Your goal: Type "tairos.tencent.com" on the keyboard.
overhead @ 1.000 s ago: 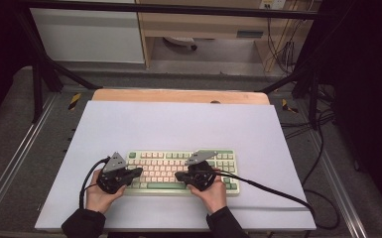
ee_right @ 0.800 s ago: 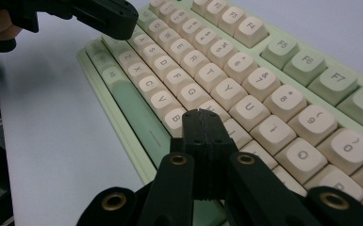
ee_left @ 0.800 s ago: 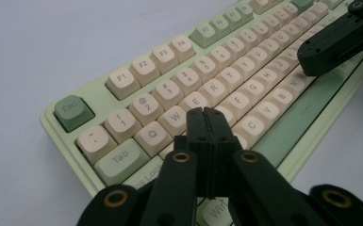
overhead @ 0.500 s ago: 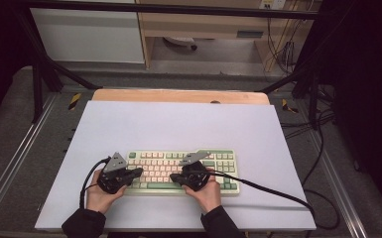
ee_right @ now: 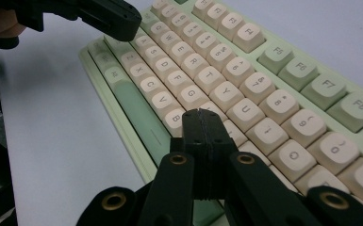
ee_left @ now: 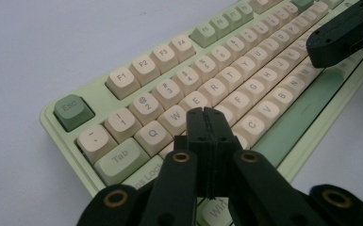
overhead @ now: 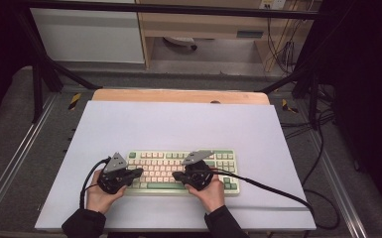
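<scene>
Both your grippers, left [ee_left: 205,112] and right [ee_right: 202,113], have jaws pressed together, empty, over the green keyboard [overhead: 178,171] just beneath their tips. Those broad tips could strike two neighbouring keys at once.

Keyboard [ee_left: 245,89]: near-row keys hidden behind closed jaws in both gripper views; right end cut off in the left gripper view; key legends illegible in the high view.

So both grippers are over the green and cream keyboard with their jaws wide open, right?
Not quite. Both grippers are over the keyboard, but their jaws are shut, not open. The left gripper view shows the left gripper with its jaws pressed together above the keys, and the right gripper view shows the right gripper the same.
</scene>
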Demonstrator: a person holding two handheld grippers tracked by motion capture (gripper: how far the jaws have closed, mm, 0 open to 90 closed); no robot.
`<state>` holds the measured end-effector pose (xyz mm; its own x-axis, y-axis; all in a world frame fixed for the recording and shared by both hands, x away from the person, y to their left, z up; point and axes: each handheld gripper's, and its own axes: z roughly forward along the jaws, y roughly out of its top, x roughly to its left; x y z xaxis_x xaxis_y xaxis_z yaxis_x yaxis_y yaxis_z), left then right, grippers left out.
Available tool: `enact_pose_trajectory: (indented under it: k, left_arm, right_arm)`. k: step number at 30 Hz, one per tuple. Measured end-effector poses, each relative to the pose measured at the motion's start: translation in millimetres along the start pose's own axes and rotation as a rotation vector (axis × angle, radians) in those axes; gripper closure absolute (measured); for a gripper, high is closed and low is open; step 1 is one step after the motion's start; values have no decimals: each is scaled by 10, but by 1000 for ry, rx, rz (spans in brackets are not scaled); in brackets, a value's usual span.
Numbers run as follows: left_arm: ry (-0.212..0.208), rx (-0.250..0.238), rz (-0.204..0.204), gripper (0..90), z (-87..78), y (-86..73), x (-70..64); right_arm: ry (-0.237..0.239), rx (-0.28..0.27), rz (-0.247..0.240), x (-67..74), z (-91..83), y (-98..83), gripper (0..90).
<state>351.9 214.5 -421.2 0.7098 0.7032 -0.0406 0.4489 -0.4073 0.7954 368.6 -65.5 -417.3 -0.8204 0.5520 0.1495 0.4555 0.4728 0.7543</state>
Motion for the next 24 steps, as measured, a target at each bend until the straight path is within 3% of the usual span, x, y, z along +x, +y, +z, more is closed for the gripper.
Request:
enact_pose_trajectory:
  k: [24]
  left_arm:
    - [-2, 1, 8, 898, -2, 34, -44]
  right_arm:
    - [-60, -22, 41, -235, -398, -222, 900]
